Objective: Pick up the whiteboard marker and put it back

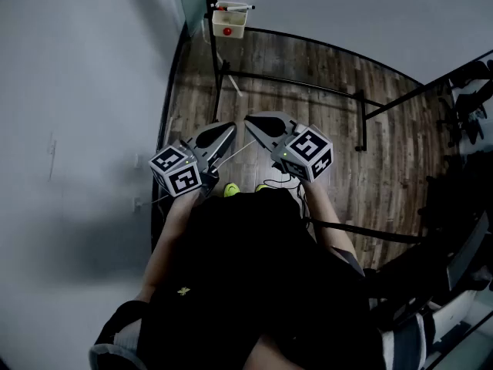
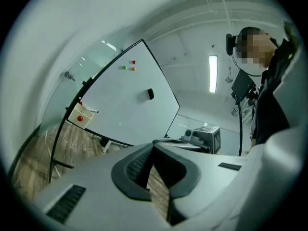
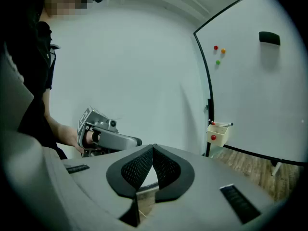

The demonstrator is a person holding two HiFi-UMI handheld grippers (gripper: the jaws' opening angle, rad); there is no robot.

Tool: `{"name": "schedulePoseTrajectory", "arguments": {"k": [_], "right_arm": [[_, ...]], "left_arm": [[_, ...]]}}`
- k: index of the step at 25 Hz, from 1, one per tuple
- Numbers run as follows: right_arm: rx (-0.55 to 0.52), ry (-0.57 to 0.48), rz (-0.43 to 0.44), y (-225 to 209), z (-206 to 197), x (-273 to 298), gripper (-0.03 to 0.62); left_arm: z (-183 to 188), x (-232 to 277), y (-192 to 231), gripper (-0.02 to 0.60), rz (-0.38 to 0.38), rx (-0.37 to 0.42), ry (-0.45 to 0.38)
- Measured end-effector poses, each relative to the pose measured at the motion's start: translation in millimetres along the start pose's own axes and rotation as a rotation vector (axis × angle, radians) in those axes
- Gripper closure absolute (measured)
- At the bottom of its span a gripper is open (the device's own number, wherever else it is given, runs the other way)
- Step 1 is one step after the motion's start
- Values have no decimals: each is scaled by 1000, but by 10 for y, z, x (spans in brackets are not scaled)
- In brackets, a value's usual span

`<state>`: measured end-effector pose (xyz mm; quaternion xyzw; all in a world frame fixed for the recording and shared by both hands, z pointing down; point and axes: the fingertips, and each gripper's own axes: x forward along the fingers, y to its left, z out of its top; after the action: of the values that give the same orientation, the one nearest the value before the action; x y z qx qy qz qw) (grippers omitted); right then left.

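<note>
The whiteboard marker [image 1: 232, 7] lies across the top of a small cream box [image 1: 229, 23] with a red dot, hung at the whiteboard's lower corner. It also shows as the marker [image 2: 89, 110] on the box [image 2: 80, 116], and the marker [image 3: 225, 124] on the box [image 3: 217, 133]. Both grippers are held well short of it, above the wooden floor. My left gripper [image 1: 223, 136] [image 2: 153, 144] is shut with nothing in it. My right gripper [image 1: 260, 125] [image 3: 153, 147] is shut and empty too.
The whiteboard [image 2: 130, 102] [image 3: 257, 100] stands on a black stand [image 1: 308, 87], with a black eraser [image 3: 269, 37] and coloured magnets [image 3: 218, 52] on it. A wall [image 1: 77, 129] lies to the left. Black chairs [image 1: 462, 99] stand at the right. The left gripper [image 3: 108, 138] shows in the right gripper view.
</note>
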<state>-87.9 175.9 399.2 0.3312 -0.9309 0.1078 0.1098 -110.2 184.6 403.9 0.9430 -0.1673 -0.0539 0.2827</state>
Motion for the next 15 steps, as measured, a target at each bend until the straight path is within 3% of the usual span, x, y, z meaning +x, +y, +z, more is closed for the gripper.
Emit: {"name": "schedulePoseTrajectory", "arguments": {"k": [15], "right_arm": [[12,15,-84,-134,1,-10,597]], "left_arm": [[-14,-152,37,580,-24,4,6]]}}
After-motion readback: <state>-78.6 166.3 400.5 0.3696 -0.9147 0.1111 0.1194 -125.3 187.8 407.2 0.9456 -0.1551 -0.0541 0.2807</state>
